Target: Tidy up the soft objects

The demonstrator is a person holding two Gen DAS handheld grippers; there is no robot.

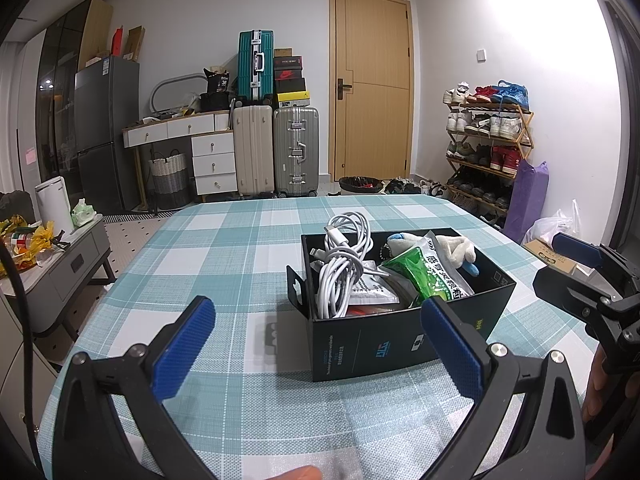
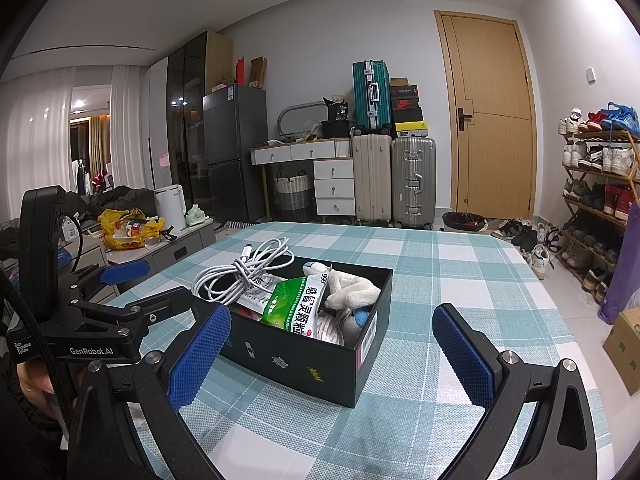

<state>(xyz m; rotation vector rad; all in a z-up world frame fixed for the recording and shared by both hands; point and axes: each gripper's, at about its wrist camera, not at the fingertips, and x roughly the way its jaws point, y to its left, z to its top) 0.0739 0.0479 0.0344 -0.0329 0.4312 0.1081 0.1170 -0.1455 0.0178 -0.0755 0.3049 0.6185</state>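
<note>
A black open box (image 1: 372, 344) stands on the checked tablecloth and also shows in the right wrist view (image 2: 304, 360). In it lie a coiled white cable (image 1: 344, 256) (image 2: 244, 272), a green and white sachet pack (image 1: 432, 276) (image 2: 296, 308), a white plush toy (image 1: 452, 246) (image 2: 352, 288) and a small white packet (image 1: 370, 290). My left gripper (image 1: 318, 344) is open and empty, just in front of the box. My right gripper (image 2: 332, 352) is open and empty, in front of the box's near corner; it also shows in the left wrist view (image 1: 576, 264) at the right edge.
The table (image 1: 224, 248) has a teal and white checked cloth. A low grey side table (image 1: 60, 264) with bags stands to the left. Suitcases (image 1: 276, 148), a door (image 1: 372, 84) and a shoe rack (image 1: 488, 148) are behind. A cardboard box (image 2: 624, 344) sits on the floor at right.
</note>
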